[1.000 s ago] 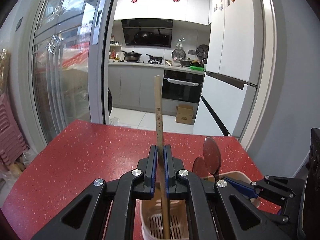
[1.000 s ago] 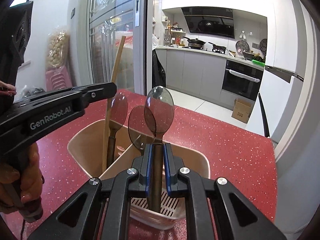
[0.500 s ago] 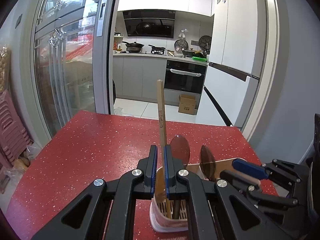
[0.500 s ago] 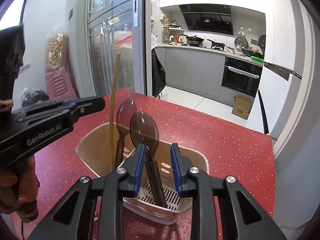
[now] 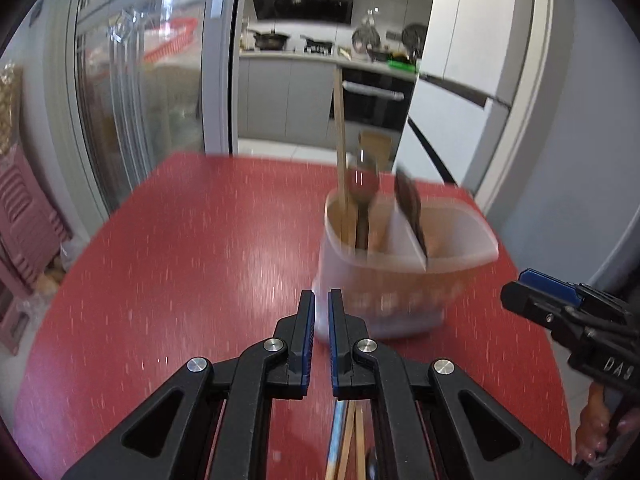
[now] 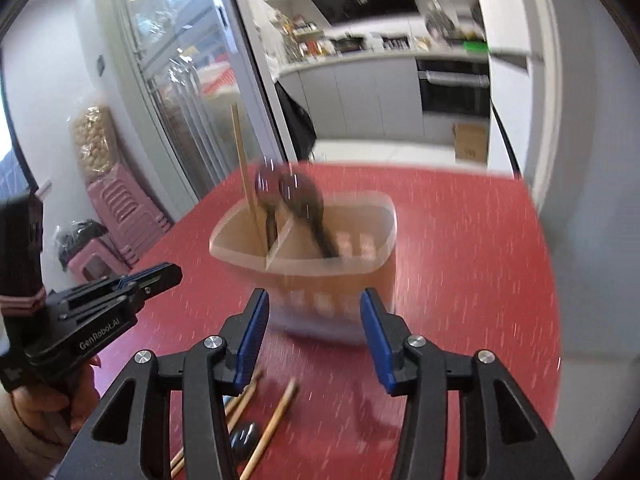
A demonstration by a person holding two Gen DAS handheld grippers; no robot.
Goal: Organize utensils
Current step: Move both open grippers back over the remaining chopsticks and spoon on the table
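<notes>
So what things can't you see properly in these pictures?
- Loose chopsticks on the table, right wrist view: the right tool covers their ends, so no count.
- Spoons in the caddy, left wrist view: motion blur smears them.
- Left tool: narrow gap between its pads, apparently empty.

Both wrist views face utensil caddy (image 5: 404,268) (image 6: 320,256) near, opposite sides.

The table (image 5: 192,264) is red with fine white speckles. The utensil holder (image 6: 332,280) is pale, translucent beige, holding dark brown spoons (image 6: 304,204) and a light wooden chopstick (image 6: 246,176). Blue pads (image 6: 252,336) line black grippers.
</notes>
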